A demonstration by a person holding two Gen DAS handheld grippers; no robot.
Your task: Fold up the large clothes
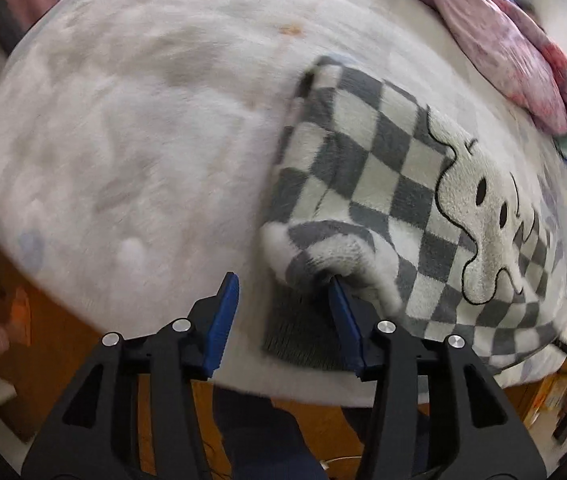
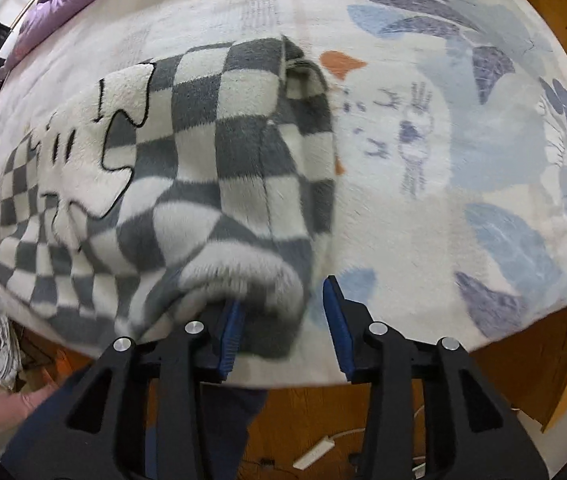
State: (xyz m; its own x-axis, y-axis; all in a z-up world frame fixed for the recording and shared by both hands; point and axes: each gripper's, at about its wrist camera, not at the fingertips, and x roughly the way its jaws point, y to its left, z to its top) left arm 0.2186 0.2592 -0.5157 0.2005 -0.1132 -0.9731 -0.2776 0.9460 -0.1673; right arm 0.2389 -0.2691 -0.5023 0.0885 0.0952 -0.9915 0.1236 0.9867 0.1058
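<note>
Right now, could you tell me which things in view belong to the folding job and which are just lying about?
Belongs to the job:
- checkered fleece garment, spread on the bed
- left gripper, open, one finger under the garment's edge
- right gripper, open, one finger under the hem

Just lying about:
- pink and purple bedding heaped at the bed's far side
- patterned bedspread
- white power strip on the floor
</note>
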